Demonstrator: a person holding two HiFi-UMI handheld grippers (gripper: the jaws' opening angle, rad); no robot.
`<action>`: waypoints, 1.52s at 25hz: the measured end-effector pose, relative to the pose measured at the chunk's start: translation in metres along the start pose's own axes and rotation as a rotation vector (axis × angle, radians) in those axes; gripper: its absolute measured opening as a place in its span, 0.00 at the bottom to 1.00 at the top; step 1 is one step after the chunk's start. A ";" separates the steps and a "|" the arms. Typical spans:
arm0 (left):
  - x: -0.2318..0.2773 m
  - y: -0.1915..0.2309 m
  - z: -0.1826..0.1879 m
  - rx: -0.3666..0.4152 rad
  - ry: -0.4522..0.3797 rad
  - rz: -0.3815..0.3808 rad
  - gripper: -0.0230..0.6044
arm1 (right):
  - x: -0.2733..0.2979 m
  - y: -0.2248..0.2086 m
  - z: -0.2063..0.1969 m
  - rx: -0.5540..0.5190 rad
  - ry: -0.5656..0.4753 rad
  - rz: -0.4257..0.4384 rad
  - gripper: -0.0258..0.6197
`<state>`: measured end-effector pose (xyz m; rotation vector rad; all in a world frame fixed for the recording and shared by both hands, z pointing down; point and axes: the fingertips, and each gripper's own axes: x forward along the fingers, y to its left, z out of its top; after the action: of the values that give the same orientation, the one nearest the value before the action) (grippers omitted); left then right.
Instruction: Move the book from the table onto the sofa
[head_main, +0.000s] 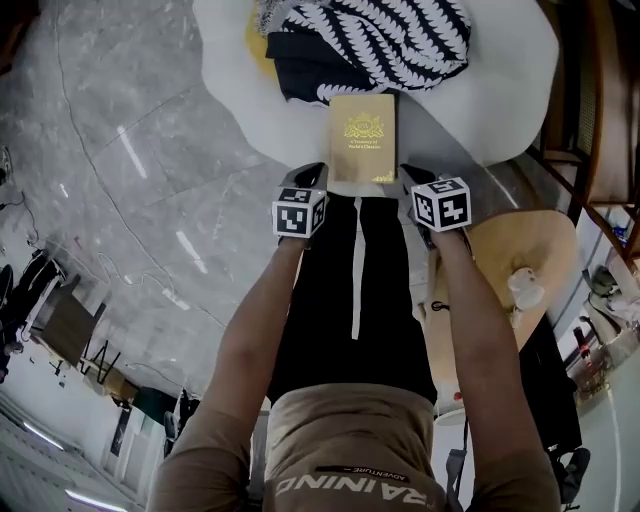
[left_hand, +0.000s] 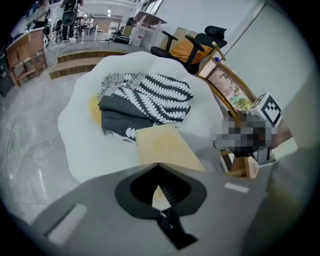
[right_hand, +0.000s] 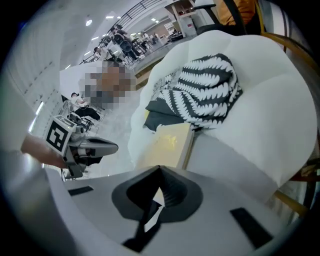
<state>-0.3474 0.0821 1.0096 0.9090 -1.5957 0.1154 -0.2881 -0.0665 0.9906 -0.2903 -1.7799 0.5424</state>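
Observation:
The tan book (head_main: 362, 140) with a gold crest lies flat on the white sofa (head_main: 250, 120), just in front of a black-and-white patterned throw (head_main: 380, 40). My left gripper (head_main: 310, 178) hovers at the book's near left corner, and my right gripper (head_main: 415, 180) at its near right corner. Both are shut with nothing between the jaws and neither touches the book. In the left gripper view the closed tips (left_hand: 158, 165) point at the book (left_hand: 165, 147). The right gripper view shows the same: joined tips (right_hand: 160, 168) over the book (right_hand: 170, 145).
A round beige side table (head_main: 520, 250) with a small white object (head_main: 525, 288) stands at the right. A wooden frame (head_main: 590, 110) runs along the sofa's right side. Grey marble floor (head_main: 120, 150) spreads to the left. The person's black trousers (head_main: 355, 290) fill the middle.

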 end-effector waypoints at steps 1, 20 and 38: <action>-0.012 -0.007 -0.002 0.011 -0.005 -0.010 0.04 | -0.007 0.005 -0.006 0.004 0.010 -0.001 0.05; -0.181 -0.130 0.039 0.189 -0.105 -0.138 0.04 | -0.183 0.086 0.020 -0.127 -0.071 0.072 0.05; -0.352 -0.194 0.152 0.276 -0.416 -0.139 0.04 | -0.360 0.233 0.123 -0.448 -0.481 0.076 0.05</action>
<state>-0.3667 0.0361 0.5832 1.3203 -1.9227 0.0506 -0.3260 -0.0588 0.5465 -0.5744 -2.3645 0.2690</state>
